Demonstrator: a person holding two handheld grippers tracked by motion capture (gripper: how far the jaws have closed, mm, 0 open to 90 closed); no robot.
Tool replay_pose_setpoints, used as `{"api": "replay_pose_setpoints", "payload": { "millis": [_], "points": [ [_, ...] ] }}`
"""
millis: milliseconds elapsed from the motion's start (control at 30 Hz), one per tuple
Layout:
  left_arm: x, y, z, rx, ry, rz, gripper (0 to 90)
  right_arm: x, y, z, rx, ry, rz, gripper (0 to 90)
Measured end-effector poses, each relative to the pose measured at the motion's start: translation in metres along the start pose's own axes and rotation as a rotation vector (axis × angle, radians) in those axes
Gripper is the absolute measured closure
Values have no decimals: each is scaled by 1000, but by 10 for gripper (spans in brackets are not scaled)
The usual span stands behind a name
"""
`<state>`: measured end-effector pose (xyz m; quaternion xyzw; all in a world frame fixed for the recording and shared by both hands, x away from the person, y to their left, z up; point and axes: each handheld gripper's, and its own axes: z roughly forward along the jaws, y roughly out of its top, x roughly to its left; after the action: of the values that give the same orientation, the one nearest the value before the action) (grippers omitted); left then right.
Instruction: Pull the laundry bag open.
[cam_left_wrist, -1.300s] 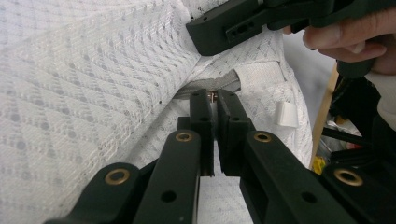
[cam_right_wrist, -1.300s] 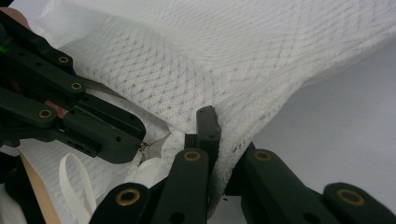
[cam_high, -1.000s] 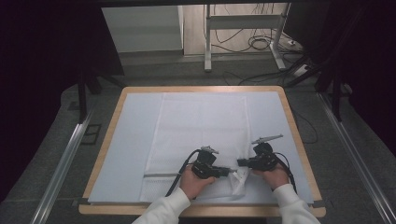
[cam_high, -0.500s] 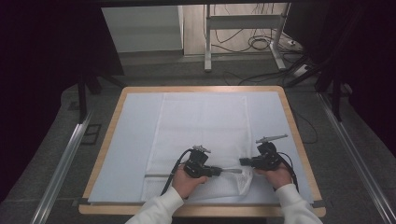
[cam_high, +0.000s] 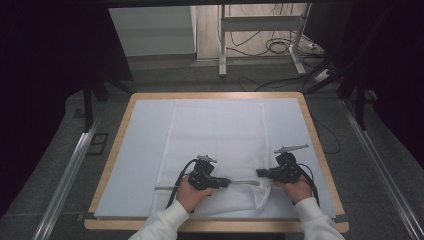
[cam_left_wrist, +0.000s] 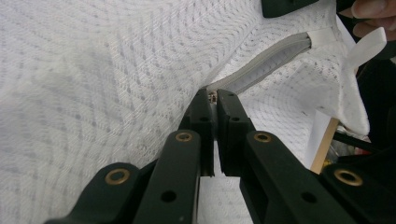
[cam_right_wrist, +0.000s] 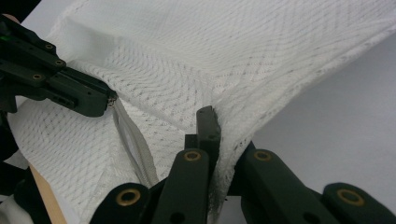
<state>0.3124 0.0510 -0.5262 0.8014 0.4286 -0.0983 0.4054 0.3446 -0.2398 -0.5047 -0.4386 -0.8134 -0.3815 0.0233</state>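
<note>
**Mia:** What is that white thing?

**Dad:** It is a mesh bag (cam_high: 215, 145) with a zipper (cam_left_wrist: 271, 63) along the near edge. It lies flat on the pale mat (cam_high: 145, 150), near the front of the wooden table (cam_high: 320, 155).

**Mia:** Is it heavy?

**Dad:** I think it is very light. It is soft and floppy too. See how it bunches up and folds by the corner. It will not break, but it can slip and wrinkle.

**Mia:** So where do you grab it?

**Dad:** One grabber has to hold the cloth tight. The other takes the little metal zipper pull (cam_left_wrist: 213, 98).

**Mia:** What does the left gripper (cam_left_wrist: 214, 100) do?

**Dad:** Its black jaws are squeezed almost together, and the tiny pull sits pinched between the tips.

**Mia:** And the right gripper (cam_right_wrist: 215, 122)?

**Dad:** Its jaws are closed on a fold of the mesh at the bag's corner, by the zipper's end. It holds the bag in place.

**Mia:** What is around them?

**Dad:** Grey floor, a metal rail (cam_high: 70, 175), and cables (cam_high: 280, 45) far behind the table.
</note>
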Motion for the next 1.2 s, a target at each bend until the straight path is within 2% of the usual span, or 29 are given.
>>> {"api": "replay_pose_setpoints", "payload": {
  "millis": [467,900,1100,1200],
  "points": [
    [8,-7,-8,-3,-1,-7,868,6,-1,0,-14,-21,-19,888],
    [10,-11,-6,13,3,-2,868,1,-2,3,5,-22,-18,888],
    [13,-12,-12,-1,2,-14,868,1,-3,2,-2,-31,-18,888],
    [14,-15,-16,4,18,-9,868,1,-3,2,-2,-33,-19,888]
  ]
}}
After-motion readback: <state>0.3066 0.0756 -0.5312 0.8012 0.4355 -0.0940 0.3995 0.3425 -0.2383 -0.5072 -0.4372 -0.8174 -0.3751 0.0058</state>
